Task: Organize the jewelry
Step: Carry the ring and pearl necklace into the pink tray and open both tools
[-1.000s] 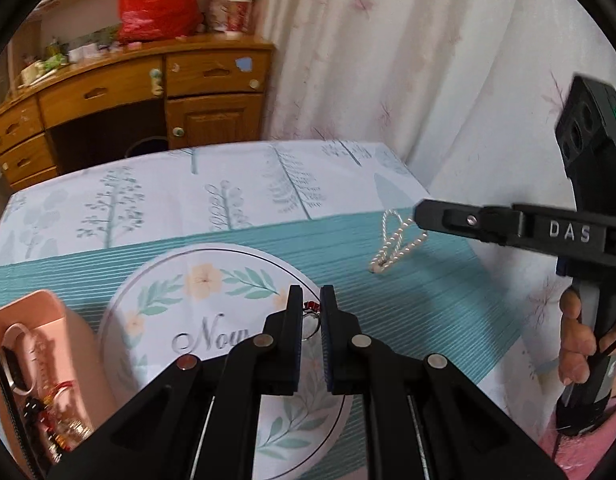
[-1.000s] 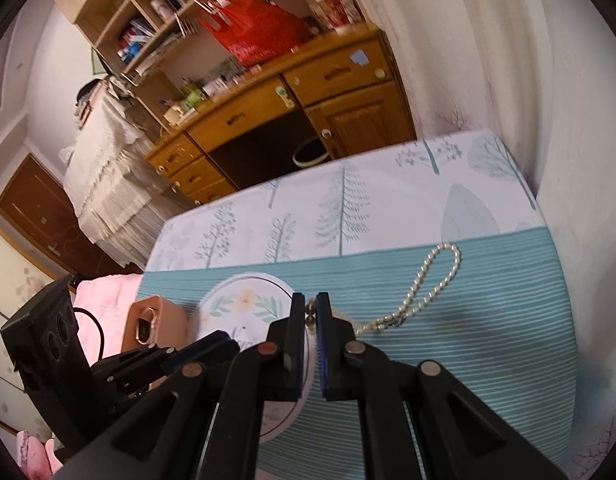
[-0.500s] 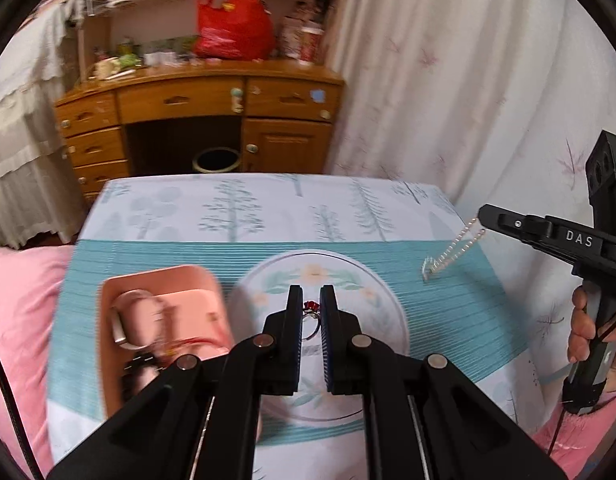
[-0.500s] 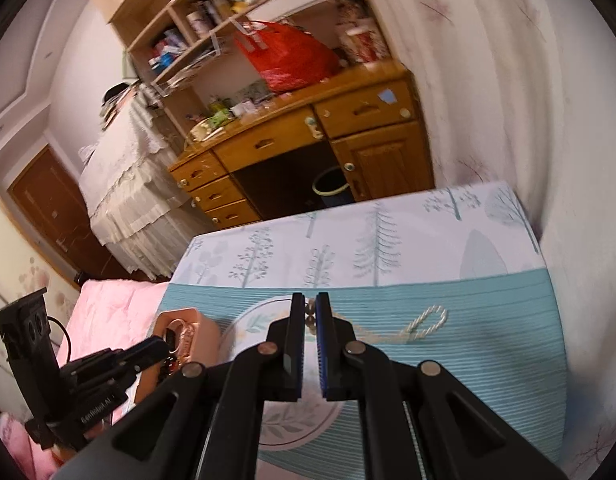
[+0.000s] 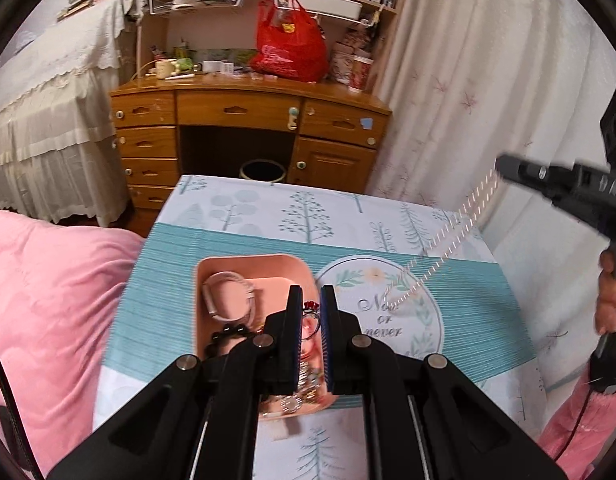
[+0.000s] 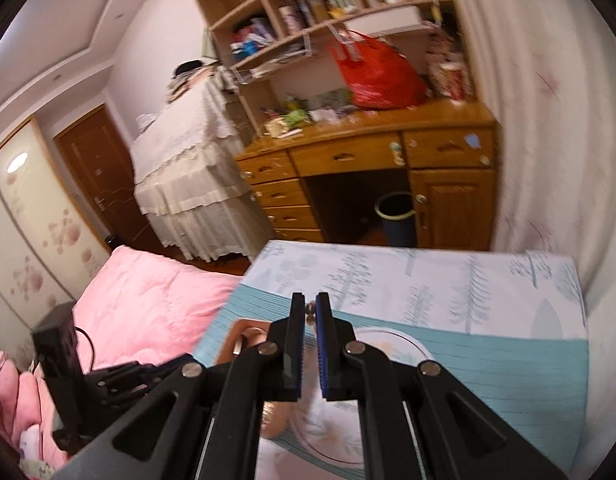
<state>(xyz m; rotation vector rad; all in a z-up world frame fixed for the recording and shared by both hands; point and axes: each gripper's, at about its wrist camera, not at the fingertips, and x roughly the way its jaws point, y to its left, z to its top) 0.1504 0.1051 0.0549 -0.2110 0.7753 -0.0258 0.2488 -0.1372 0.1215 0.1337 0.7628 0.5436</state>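
While my left gripper (image 5: 311,310) clamped the ring (image 5: 311,307) above the tray (image 5: 212,268), my right gripper (image 6: 310,312), at two o'clock, pinched the necklace (image 5: 447,248); release next.

A table (image 5: 268,216) under a cloth printed with pale trees and teal stripes carries a pink tray (image 5: 212,280) and, just right of the tray, a round floral plate (image 5: 431,320). The tray's right edge sits close against the plate's rim.
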